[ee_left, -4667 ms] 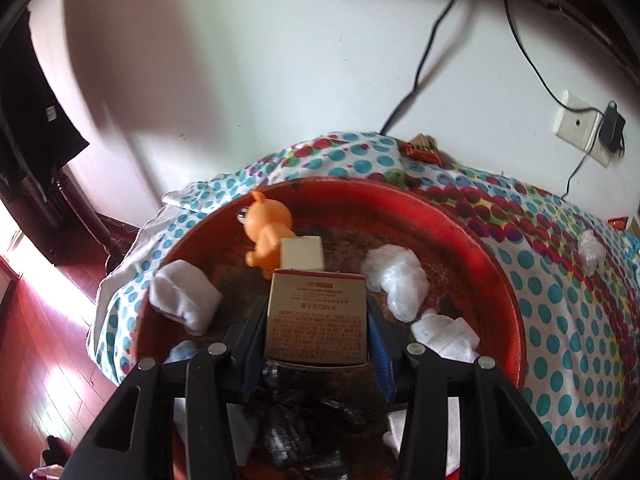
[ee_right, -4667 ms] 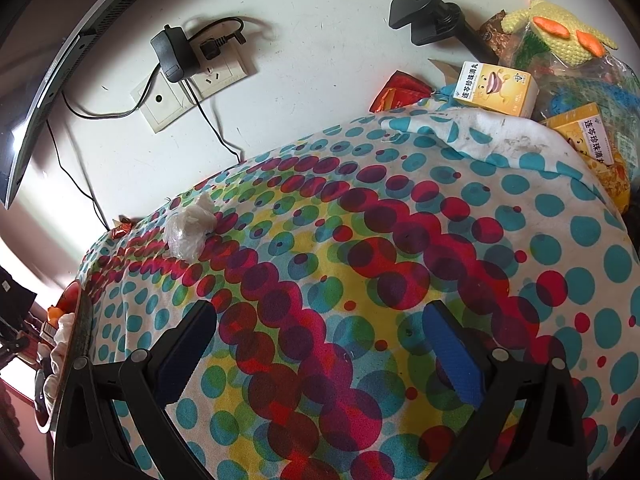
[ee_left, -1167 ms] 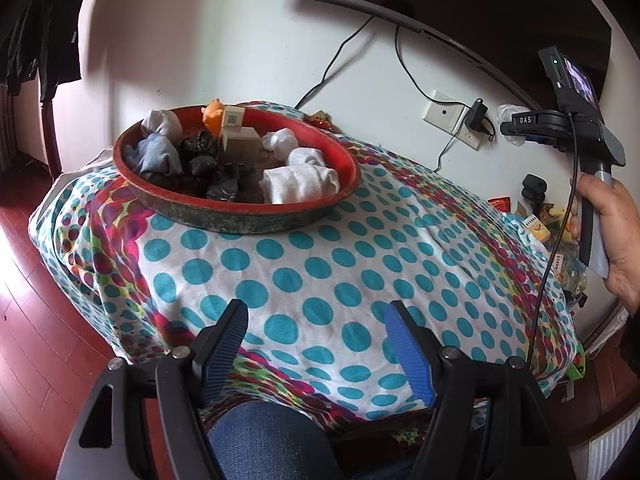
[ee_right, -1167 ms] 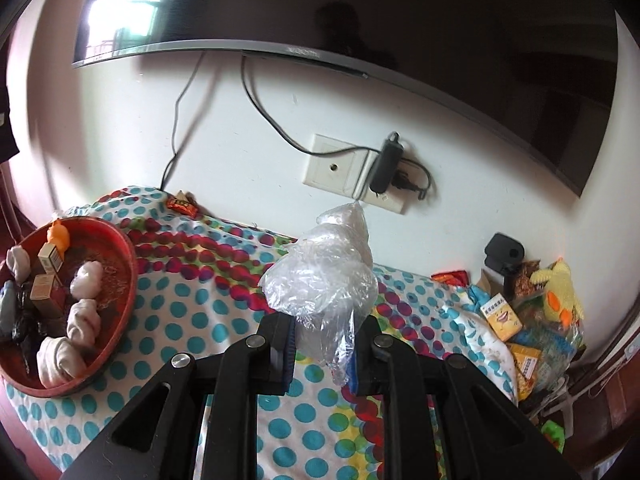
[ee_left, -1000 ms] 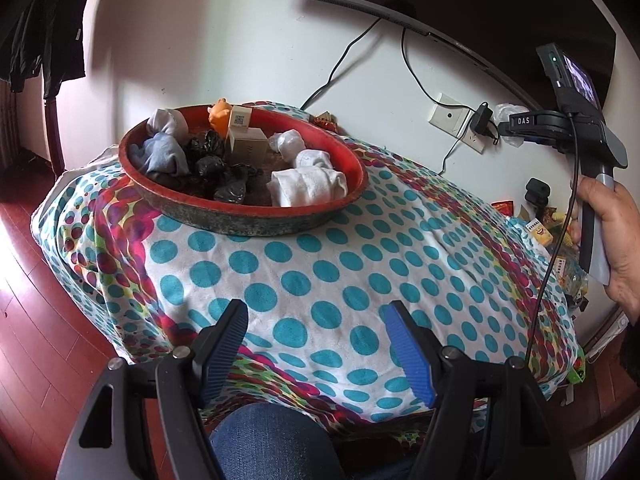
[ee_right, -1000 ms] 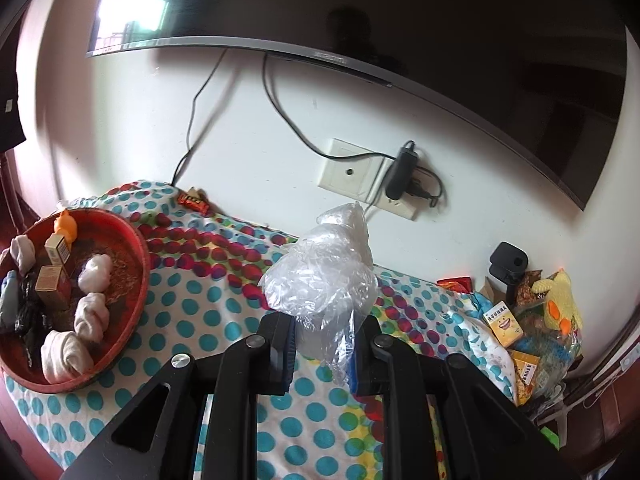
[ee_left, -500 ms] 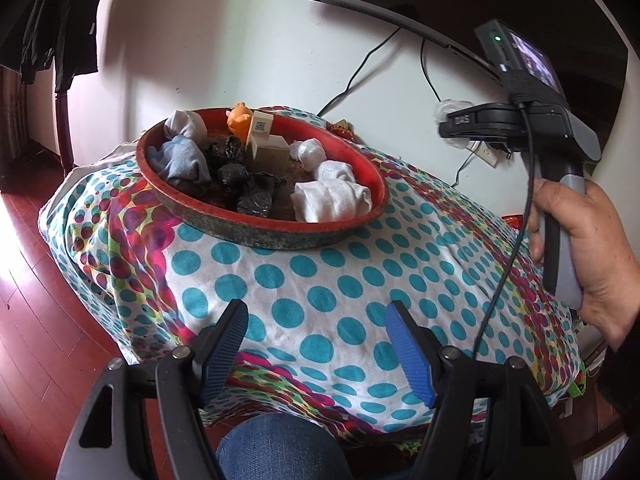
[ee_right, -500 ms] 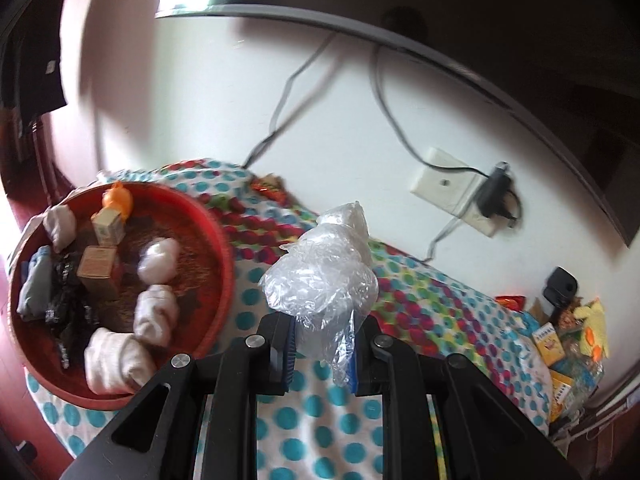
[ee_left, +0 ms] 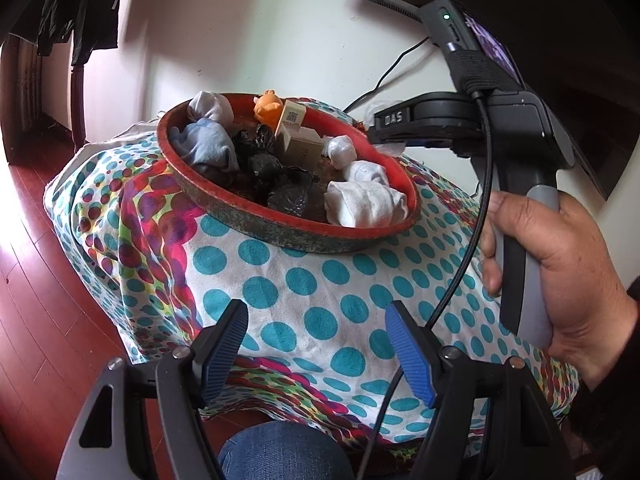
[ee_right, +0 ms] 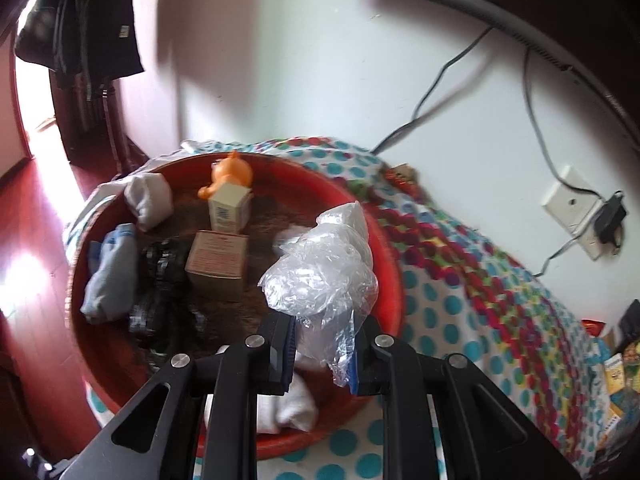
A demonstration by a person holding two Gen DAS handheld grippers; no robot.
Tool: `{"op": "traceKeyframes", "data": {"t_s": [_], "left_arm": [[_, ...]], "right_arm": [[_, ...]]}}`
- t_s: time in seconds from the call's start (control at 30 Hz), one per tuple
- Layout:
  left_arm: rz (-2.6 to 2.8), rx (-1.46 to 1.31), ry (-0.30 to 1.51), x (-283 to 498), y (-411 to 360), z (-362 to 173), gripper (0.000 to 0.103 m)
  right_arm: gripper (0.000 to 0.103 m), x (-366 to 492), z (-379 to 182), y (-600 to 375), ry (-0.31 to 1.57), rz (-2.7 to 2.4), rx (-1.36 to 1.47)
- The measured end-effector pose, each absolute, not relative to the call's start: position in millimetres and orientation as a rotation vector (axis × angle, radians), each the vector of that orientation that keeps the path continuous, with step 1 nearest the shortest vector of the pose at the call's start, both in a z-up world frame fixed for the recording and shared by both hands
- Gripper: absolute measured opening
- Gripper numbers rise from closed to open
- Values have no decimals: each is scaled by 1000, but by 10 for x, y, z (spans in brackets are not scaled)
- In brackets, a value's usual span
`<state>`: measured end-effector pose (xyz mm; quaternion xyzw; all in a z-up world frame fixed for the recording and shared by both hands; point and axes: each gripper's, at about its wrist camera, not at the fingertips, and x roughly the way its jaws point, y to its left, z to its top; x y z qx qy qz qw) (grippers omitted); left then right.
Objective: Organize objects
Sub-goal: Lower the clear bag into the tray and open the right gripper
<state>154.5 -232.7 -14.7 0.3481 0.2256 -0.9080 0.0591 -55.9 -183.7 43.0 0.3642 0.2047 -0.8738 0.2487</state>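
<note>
Plastic bag point(ee_right: 320, 276) upright in right claw point(ee_right: 322, 360), above red basin point(ee_right: 394, 280)

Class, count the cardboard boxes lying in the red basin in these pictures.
2. A tall white box stands at the far side of the red basin, against the orange toy. A squat brown box sits just in front. Others may hide under the socks.

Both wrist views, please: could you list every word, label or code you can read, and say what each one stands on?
"DAS": white letters on the black body of the right gripper, seen from the left wrist view.
QR-style code on the small cream box in the red basin: not decodable.
Red print on the brown box: too blurred to read.
Yellow packets at the table's right edge: print too small to read.
</note>
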Motion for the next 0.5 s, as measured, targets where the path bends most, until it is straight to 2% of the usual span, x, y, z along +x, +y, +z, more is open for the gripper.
{"op": "traceKeyframes", "data": {"t_s": [0.27,0.5], "left_arm": [[-2717,1045,685,1554,-2380,-154,73],[-2683,1027,606,1564,-2380,-137,73]], "right_arm": [[19,-403,161,-2072,547,-2232,1032],[19,-314,23,-2207,593,-2196,1036]]}}
